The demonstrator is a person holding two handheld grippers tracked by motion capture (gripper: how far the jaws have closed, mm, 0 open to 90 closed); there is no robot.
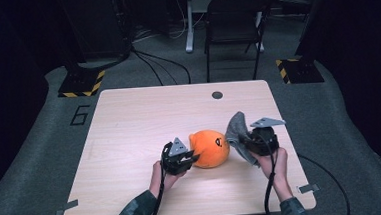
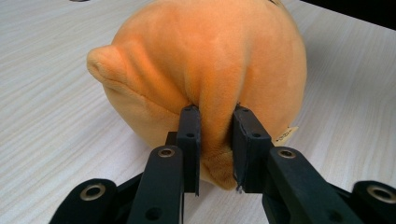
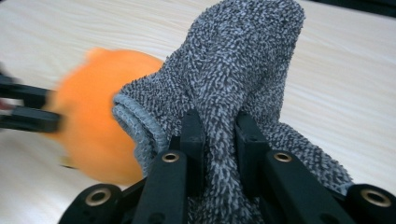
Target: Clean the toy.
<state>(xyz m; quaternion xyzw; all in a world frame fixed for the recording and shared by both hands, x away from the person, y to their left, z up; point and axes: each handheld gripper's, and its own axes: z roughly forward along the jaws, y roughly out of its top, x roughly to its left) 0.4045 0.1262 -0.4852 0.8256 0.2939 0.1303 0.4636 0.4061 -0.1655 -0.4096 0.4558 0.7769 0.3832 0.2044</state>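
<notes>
An orange plush toy (image 1: 210, 148) with a small black mark on its side lies on the wooden table (image 1: 144, 120), near the front middle. My left gripper (image 1: 187, 159) is at the toy's left side, shut on a fold of its orange fabric (image 2: 215, 116). To the toy's right, my right gripper (image 1: 248, 143) is shut on a grey terry cloth (image 1: 237, 129), which it holds lifted off the table. In the right gripper view the grey cloth (image 3: 233, 79) rises between the jaws, with the orange toy (image 3: 93, 135) blurred behind it.
A dark round hole (image 1: 217, 95) sits near the table's far edge. Behind the table stands a black chair (image 1: 233, 24), with cables (image 1: 161, 64) on the grey floor. Yellow-black striped bases (image 1: 79, 84) stand at both far corners.
</notes>
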